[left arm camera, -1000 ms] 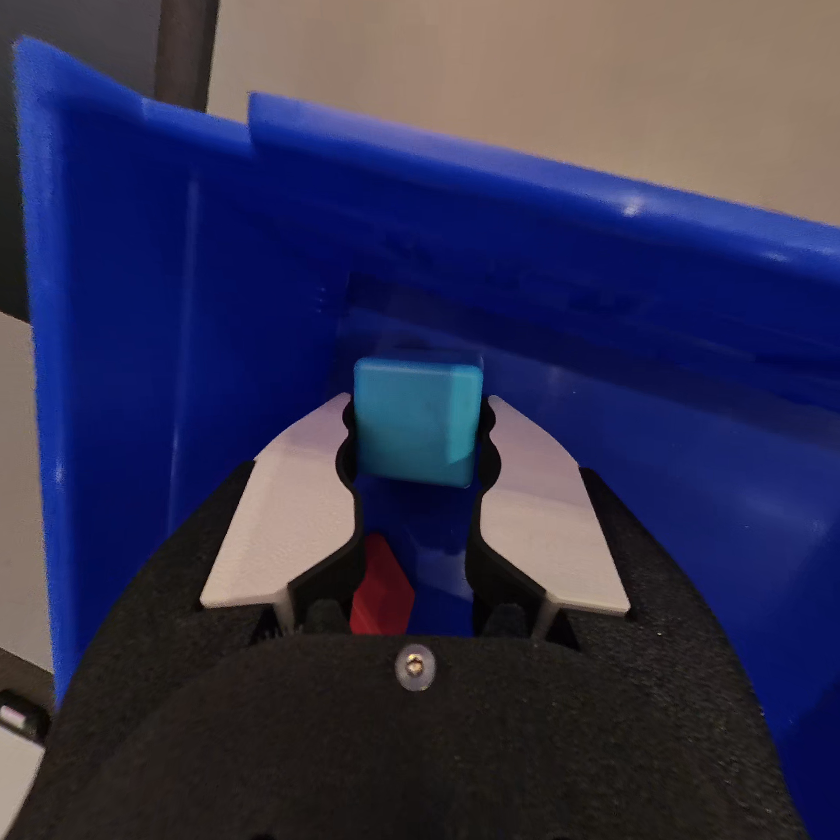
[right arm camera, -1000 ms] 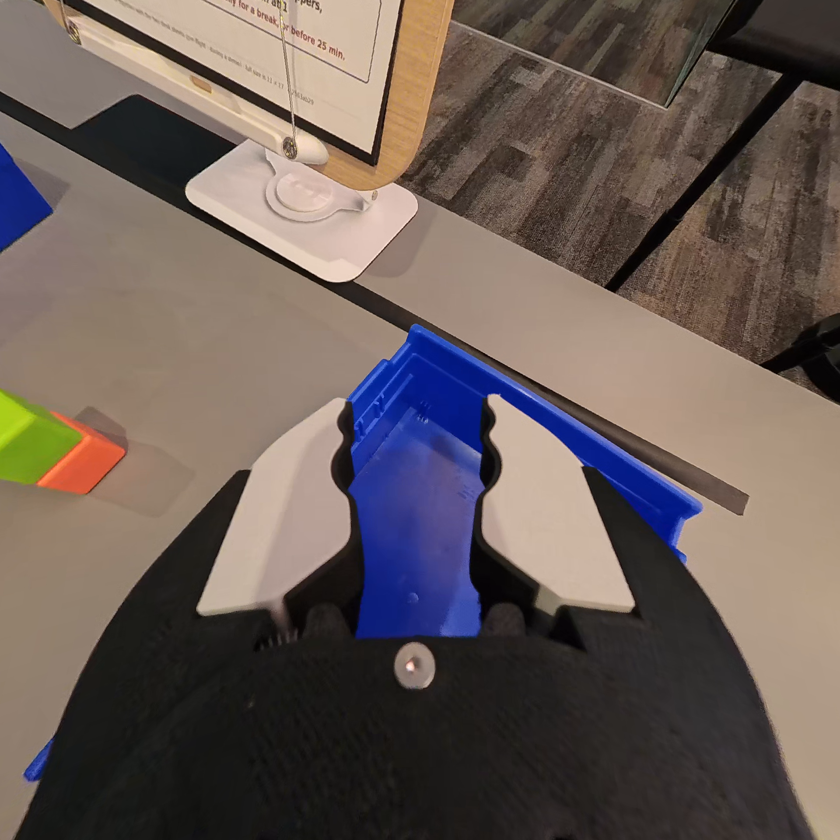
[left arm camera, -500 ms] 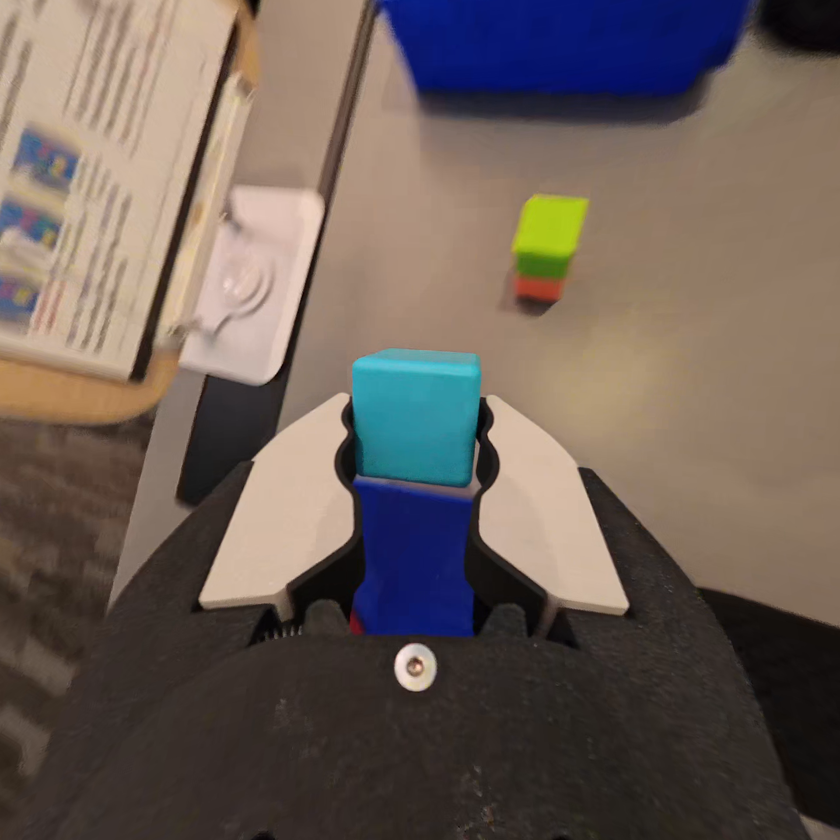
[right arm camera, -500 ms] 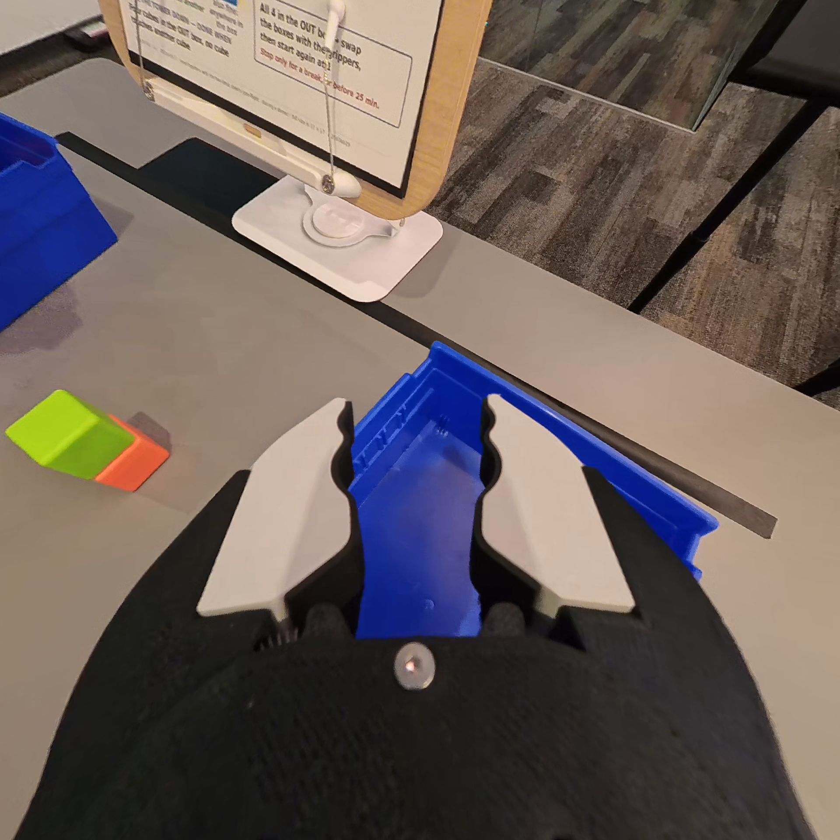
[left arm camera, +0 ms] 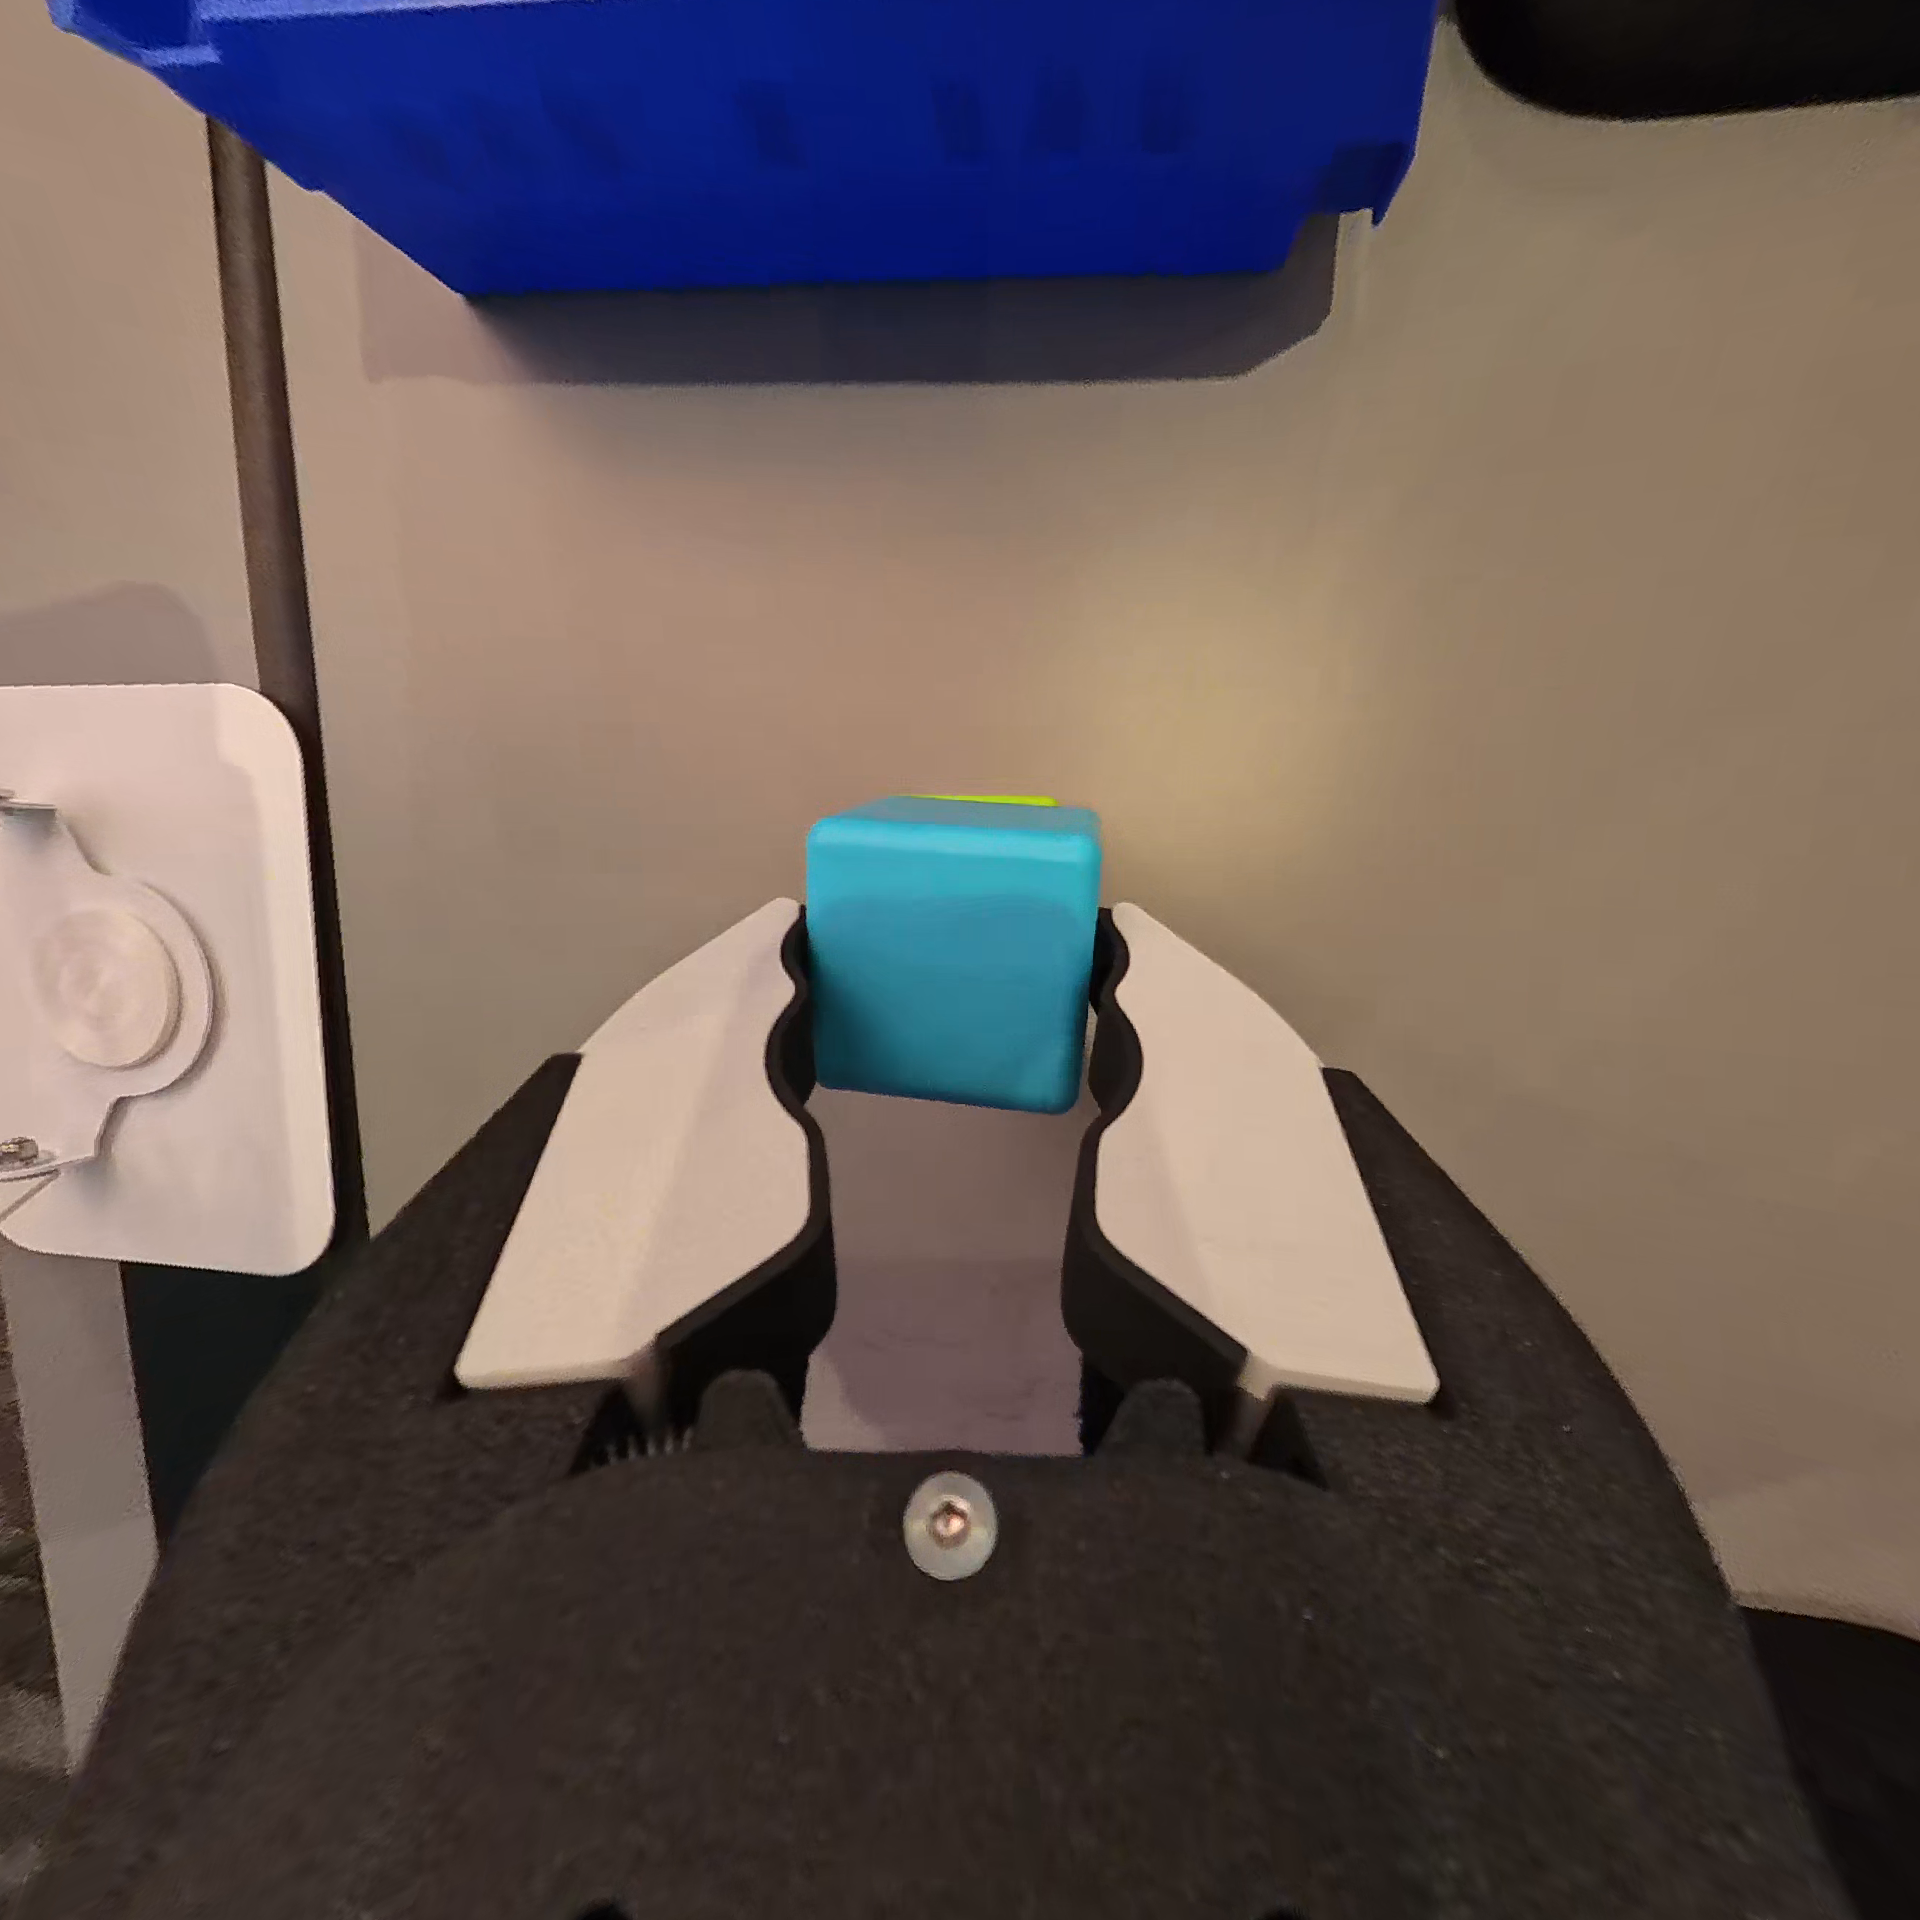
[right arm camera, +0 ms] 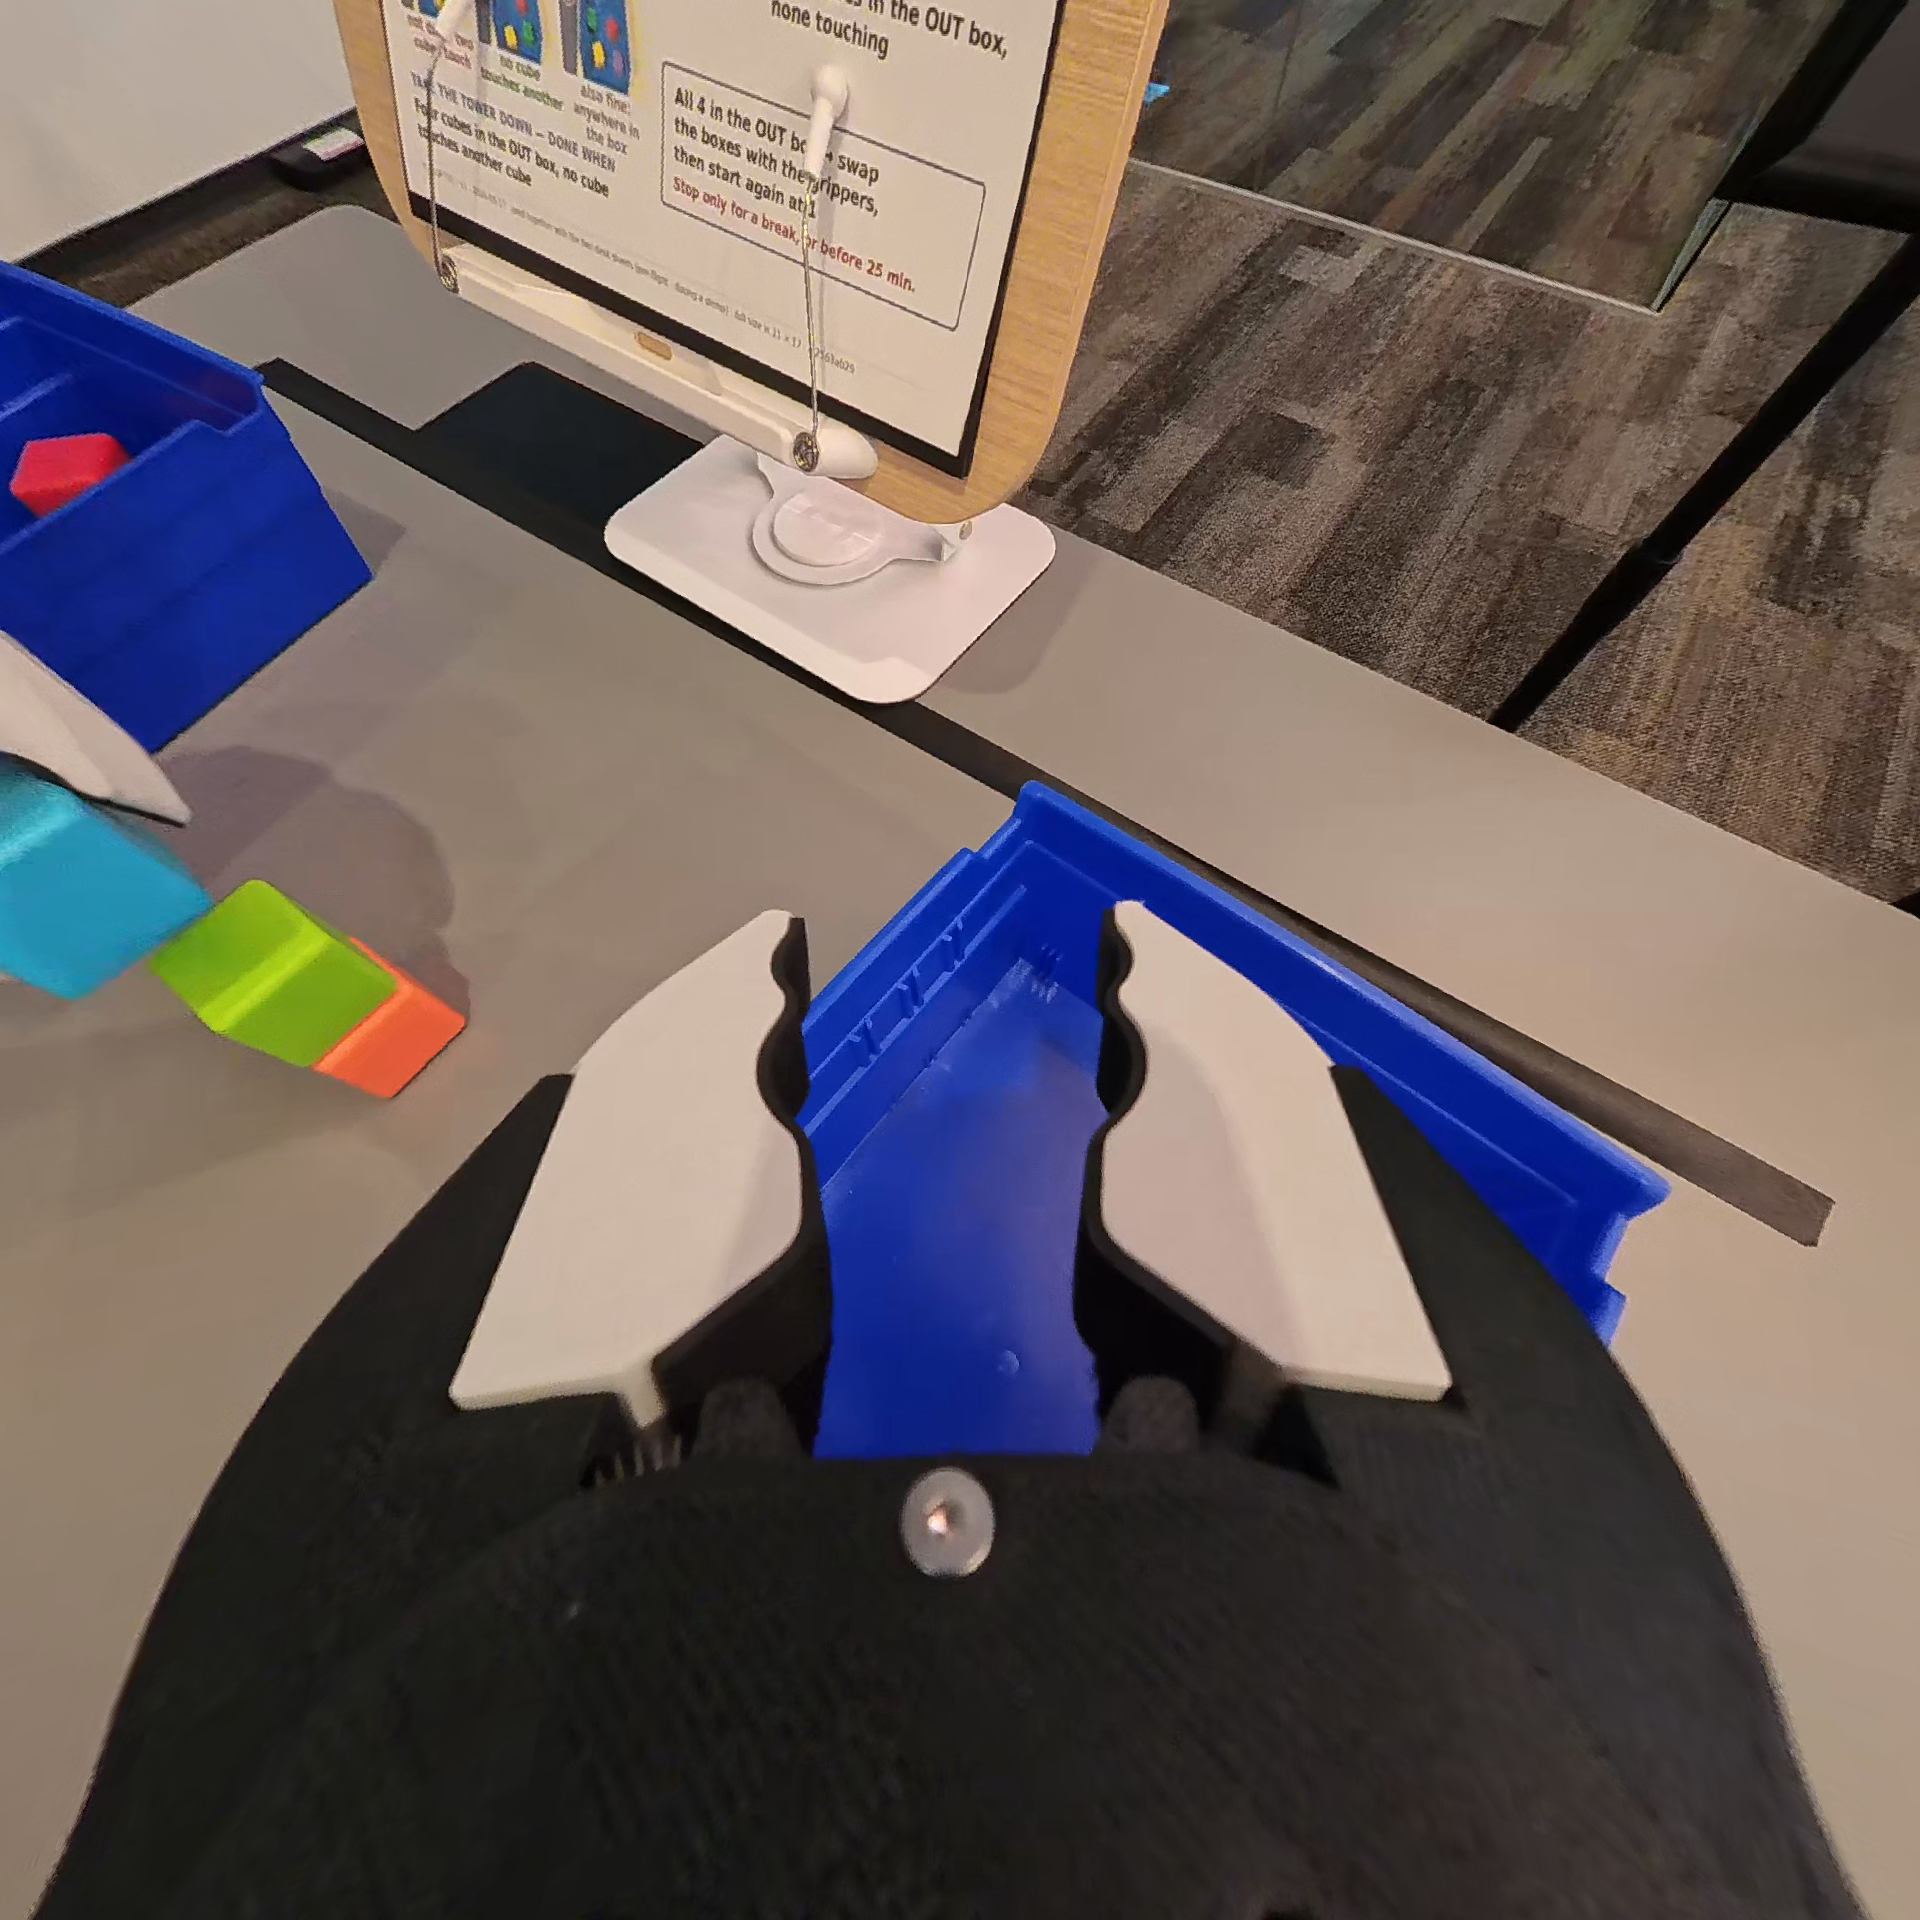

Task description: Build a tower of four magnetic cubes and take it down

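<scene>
Stacking cube 3: left gripper (left arm camera: 951, 961) clamps teal cube (left arm camera: 951, 961) just above green cube (right arm camera: 272, 971) on orange cube (right arm camera: 400, 1029); next, square lowering; right gripper (right arm camera: 951, 1023) agape, empty.

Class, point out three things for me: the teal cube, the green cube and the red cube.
teal cube (left arm camera: 951, 971): left wrist view, the face towards the camera.
green cube (right arm camera: 272, 971): right wrist view, its top face.
red cube (right arm camera: 64, 468): right wrist view, its visible top, inside the bin.

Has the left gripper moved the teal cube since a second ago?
Yes. The left gripper carried the teal cube out of the blue bin to just above the green cube.
</scene>
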Demonstrator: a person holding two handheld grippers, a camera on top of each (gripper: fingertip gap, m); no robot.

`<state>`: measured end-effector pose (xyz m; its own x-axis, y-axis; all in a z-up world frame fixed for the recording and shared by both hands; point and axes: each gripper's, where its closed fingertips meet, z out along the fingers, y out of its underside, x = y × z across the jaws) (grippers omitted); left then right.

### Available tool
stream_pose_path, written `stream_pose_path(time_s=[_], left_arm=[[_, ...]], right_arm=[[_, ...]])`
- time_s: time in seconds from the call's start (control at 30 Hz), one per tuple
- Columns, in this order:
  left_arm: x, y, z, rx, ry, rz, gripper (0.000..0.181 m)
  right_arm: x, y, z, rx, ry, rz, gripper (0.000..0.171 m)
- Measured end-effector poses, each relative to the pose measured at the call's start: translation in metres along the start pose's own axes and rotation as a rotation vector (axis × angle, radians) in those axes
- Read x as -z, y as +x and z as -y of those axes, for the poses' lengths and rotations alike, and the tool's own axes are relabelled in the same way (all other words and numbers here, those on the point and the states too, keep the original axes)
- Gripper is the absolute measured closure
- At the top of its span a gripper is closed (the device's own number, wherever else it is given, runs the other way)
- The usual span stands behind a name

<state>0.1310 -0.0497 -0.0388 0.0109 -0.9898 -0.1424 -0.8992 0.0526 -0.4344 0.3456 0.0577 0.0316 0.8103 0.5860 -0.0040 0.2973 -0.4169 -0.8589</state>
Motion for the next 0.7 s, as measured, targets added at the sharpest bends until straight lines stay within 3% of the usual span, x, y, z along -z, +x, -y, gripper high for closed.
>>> stream_pose_path(time_s=[0.47, 0.7], left_arm=[[-0.030, 0.002, -0.006, -0.012, -0.093, -0.051, 0.132], [-0.007, -0.002, 0.008, -0.006, 0.000, -0.014, 0.118]], right_arm=[[0.002, 0.011, -0.011, -0.047, -0.019, 0.019, 0.116], [0.002, 0.015, -0.016, -0.051, -0.037, 0.013, 0.116]])
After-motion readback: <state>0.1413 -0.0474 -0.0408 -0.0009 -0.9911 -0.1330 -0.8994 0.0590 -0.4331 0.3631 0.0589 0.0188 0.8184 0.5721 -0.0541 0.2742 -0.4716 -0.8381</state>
